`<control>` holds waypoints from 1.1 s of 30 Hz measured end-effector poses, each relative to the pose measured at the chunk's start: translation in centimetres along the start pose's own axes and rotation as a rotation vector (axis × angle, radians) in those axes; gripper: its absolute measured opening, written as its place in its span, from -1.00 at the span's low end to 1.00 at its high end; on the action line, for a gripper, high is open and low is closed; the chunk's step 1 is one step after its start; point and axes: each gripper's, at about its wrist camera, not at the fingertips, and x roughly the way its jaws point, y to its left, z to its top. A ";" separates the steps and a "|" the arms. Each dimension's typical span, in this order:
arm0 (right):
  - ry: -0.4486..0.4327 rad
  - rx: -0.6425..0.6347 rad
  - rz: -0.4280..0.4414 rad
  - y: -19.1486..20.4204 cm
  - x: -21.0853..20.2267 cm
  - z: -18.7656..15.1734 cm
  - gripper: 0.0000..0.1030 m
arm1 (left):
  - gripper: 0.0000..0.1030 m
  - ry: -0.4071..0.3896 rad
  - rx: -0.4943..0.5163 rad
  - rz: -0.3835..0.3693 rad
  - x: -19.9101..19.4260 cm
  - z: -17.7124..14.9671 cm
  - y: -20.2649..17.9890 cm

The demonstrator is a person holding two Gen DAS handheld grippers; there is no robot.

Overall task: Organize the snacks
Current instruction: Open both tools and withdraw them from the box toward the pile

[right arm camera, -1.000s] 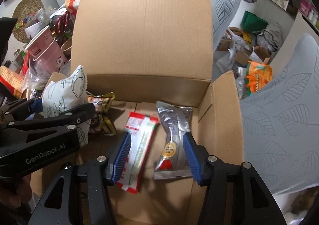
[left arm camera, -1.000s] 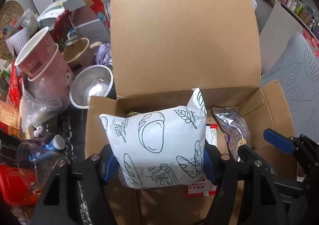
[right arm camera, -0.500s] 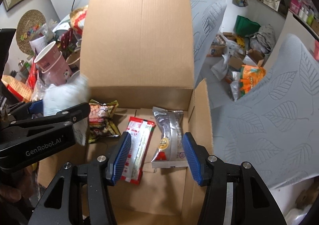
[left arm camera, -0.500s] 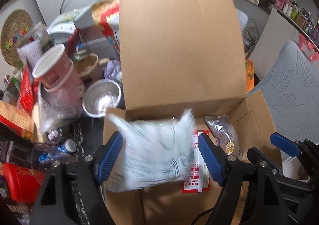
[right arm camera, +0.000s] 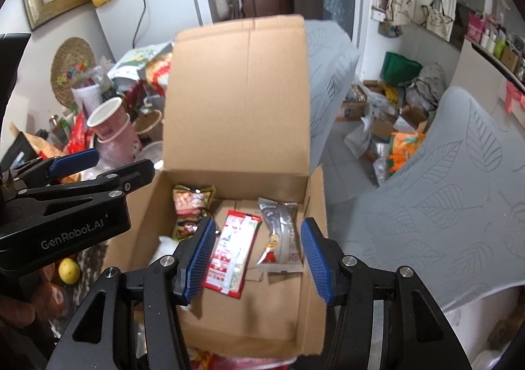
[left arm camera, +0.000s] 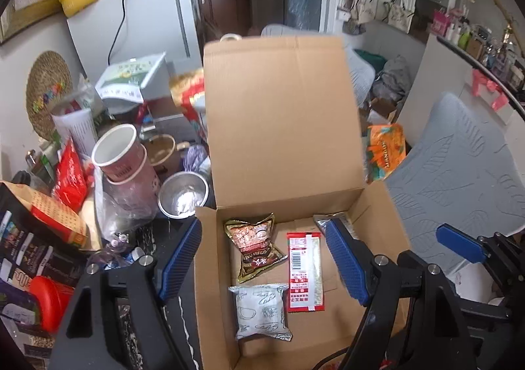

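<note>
Now flat in the cardboard box (left arm camera: 210, 271), a white bread-printed snack packet (left arm camera: 262, 311); both grippers (left arm camera: 262, 258) (right arm camera: 257, 256) apart, empty.

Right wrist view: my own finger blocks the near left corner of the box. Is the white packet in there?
Observer: Yes. The white packet lies flat on the floor of the box, just left of the red packet.
Operator: Is the left gripper gripping anything?
Observer: No. Its own camera shows the jaws open with nothing gripped; the packets seen between them lie on the box floor below.
</note>
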 end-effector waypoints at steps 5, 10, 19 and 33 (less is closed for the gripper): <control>-0.050 -0.001 -0.002 0.7 -3.5 -0.5 0.05 | 0.51 -0.047 0.009 -0.001 -3.8 -0.3 -0.3; -0.092 0.007 -0.005 1.3 -6.8 -1.3 0.05 | 0.51 -0.088 0.011 -0.017 -7.5 -1.3 -0.5; -0.141 0.016 -0.012 2.8 -11.9 -4.1 0.17 | 0.51 -0.123 0.015 -0.037 -12.6 -4.3 -0.6; -0.148 0.047 0.003 4.1 -16.3 -9.6 0.33 | 0.56 -0.102 0.036 -0.054 -16.7 -9.4 -0.4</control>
